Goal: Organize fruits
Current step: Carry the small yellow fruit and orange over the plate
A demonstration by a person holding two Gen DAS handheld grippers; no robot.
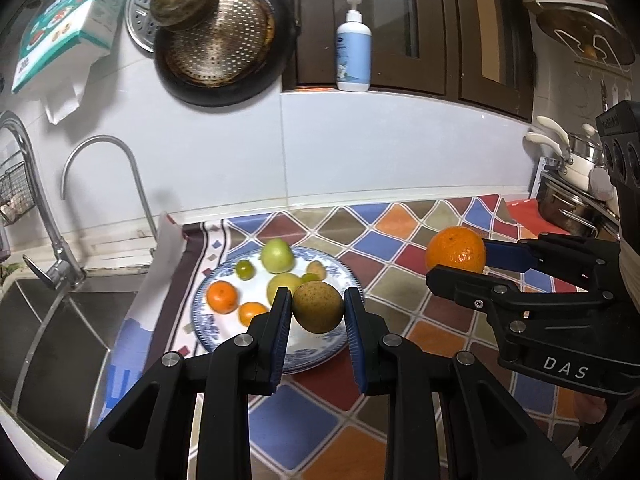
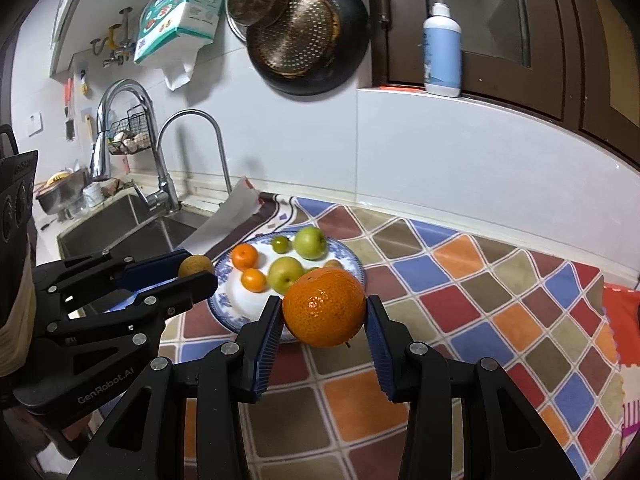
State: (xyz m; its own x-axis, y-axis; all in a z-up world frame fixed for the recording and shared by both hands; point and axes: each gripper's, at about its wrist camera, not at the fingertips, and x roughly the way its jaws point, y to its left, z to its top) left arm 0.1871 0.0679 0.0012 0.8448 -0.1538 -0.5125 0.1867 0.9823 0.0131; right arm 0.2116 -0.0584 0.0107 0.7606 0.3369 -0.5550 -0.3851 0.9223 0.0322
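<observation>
Left gripper (image 1: 318,308) fingers clamp a brownish pear (image 1: 318,306) above the plate (image 1: 340,270); right gripper (image 2: 323,314) pinches an orange (image 2: 324,307) over the worktop; either round fruit could slip and scatter the plated fruit

Worktop (image 1: 404,424) covered by cloth (image 1: 400,240) in multicoloured diamond pattern, brown border at left edge. Cloth's far-left corner turned up, white underside showing. Blue-and-white patterned plate (image 1: 208,332) sits directly on cloth, left of centre, near sink (image 1: 60,340). Sink set into worktop at left, two taps at its far edge. Red mat (image 2: 624,320) lies at right, edge touching cloth. Steel pot (image 1: 568,208) stands far right.
</observation>
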